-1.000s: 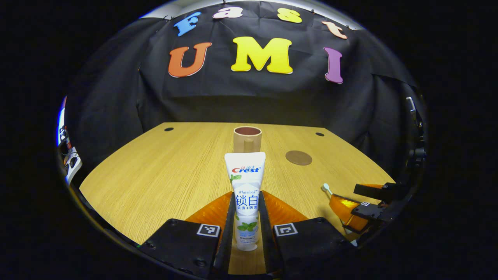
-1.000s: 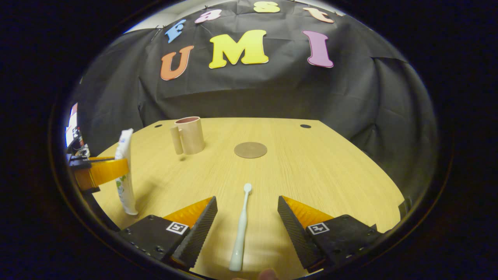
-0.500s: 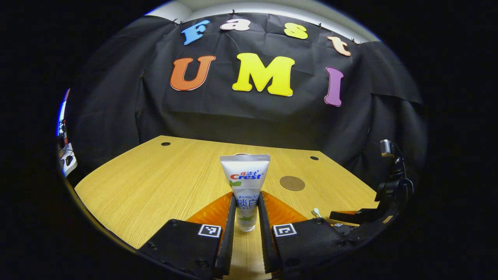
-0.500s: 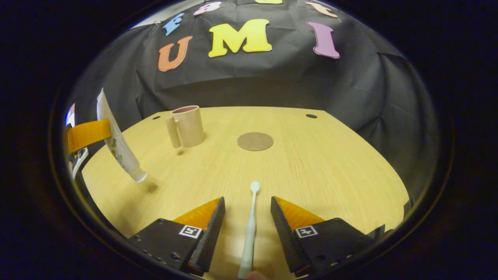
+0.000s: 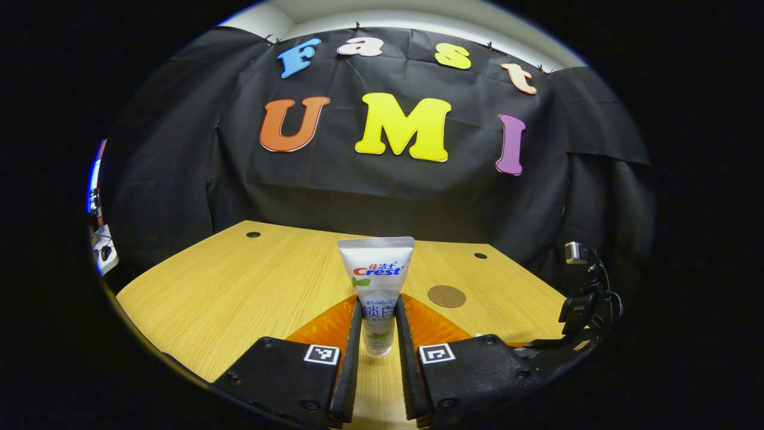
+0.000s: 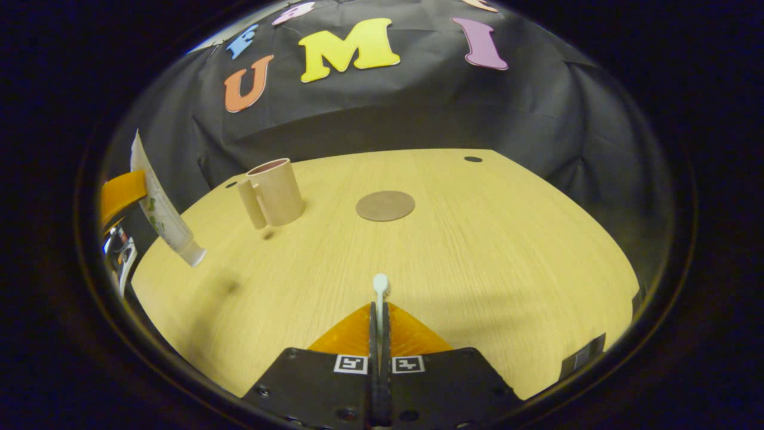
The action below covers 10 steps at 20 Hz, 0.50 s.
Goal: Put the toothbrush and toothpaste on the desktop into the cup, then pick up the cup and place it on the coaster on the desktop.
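My left gripper (image 5: 378,325) is shut on the white toothpaste tube (image 5: 376,280), held upright above the wooden desktop (image 5: 239,286), cap down. In the right gripper view the same tube (image 6: 161,209) hangs tilted at far left in the left gripper (image 6: 122,191). My right gripper (image 6: 379,316) is shut on the white toothbrush (image 6: 379,285), whose head pokes out ahead of the fingers. The beige cup (image 6: 273,192) stands upright at back left, handle toward me. The round brown coaster (image 6: 385,205) lies to its right, also seen as the coaster (image 5: 446,296). The tube hides the cup in the left gripper view.
Small dark holes (image 6: 473,159) sit near the desktop's (image 6: 507,239) back corners. A piece of the right gripper's rig (image 5: 585,298) shows at the right edge of the left gripper view. Some equipment (image 5: 98,251) lies off the table's left side.
My right gripper has shut on the toothbrush, having been open around it. The left gripper has risen with the toothpaste off the desktop and now holds about steady.
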Each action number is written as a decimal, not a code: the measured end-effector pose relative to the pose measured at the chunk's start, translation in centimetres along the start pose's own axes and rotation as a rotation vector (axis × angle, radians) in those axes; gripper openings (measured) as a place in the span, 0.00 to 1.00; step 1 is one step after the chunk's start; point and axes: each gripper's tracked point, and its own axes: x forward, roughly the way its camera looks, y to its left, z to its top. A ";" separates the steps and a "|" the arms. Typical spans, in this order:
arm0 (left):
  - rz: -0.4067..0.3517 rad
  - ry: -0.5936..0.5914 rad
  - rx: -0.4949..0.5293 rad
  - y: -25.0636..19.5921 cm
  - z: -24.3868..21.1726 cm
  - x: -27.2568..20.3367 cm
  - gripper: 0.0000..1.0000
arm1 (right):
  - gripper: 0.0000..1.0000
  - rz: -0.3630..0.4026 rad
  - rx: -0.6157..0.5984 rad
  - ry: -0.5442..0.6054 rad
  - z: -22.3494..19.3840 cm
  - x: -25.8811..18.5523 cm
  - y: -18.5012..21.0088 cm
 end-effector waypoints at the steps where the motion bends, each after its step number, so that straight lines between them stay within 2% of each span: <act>1: -0.003 -0.002 0.000 0.0 0.3 0.3 0.34 | 0.00 0.010 0.004 0.003 -0.2 0.0 0.1; 4: -0.011 -0.012 0.023 0.1 1.9 1.5 0.35 | 0.00 0.038 0.007 -0.012 0.3 -0.6 0.4; 10: -0.062 -0.105 0.051 -0.1 8.5 6.1 0.34 | 0.00 0.082 -0.012 -0.071 2.5 -2.7 1.1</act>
